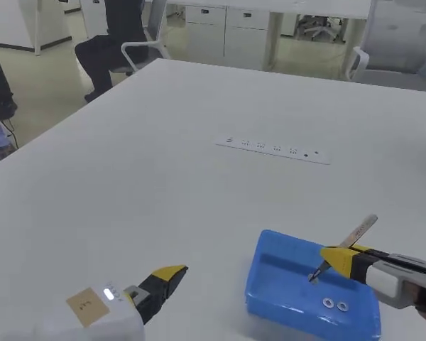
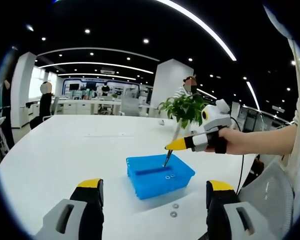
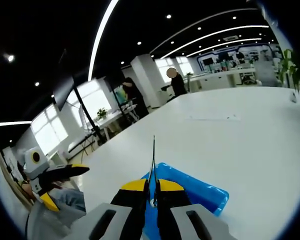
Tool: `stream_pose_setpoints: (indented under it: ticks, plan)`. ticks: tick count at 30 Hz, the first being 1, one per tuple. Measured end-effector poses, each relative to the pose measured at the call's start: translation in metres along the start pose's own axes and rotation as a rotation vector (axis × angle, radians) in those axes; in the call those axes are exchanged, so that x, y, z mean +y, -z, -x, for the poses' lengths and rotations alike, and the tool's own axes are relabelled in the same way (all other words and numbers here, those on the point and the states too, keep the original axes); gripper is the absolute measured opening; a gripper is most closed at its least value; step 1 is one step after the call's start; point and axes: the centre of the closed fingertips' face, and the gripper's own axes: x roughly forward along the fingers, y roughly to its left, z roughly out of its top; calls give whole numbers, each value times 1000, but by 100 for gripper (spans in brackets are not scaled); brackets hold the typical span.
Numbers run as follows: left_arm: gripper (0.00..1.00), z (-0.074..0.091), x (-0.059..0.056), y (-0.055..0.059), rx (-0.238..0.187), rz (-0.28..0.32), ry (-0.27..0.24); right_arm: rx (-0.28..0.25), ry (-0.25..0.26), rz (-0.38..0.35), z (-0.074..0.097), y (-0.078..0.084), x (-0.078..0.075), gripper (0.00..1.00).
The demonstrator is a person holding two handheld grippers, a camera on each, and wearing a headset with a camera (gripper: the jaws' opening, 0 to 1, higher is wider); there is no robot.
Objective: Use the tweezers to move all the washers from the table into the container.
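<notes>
Right gripper (image 1: 335, 258) is clamping the tweezers (image 1: 361, 231) between closed jaws and holding them tip-down over the container (image 1: 266, 302). The tips are sitting low inside the container, near its middle. Whether they are pinching a washer cannot be told at this size. Left gripper (image 1: 169, 276) is hovering over the table (image 1: 163, 177) to the left of the container and apart from it, jaws spread wide and carrying nothing.

Count: two washers (image 1: 328, 303) are lying side by side on the container floor, toward its near right corner in the head view. In the left gripper view, two loose washers (image 2: 175, 205) are lying close together on the table, just outside the container wall.

Judgement: the task is standing at roughly half, with two in and at least two waiting. The present step is reading as a drop-off into the container, or the instant around it. Each loose washer is needing its own pick. Being thin and flat on a smooth top, they are likely to slip from the tips.
</notes>
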Motion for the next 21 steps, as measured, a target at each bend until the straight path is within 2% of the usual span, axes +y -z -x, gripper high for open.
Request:
stream_pose_setpoints:
  ticks: [7,13,21]
  plan:
    - [86,0,3,-1,-4,7,-7,35,39,-11,-5,10,-13,3]
    - [85,0,5,0,-1,11,-11,84,76,19,-11,24,-20,3]
    - [85,-2,5,1,12,4,-16,97,70,6,-17,30,-22,3]
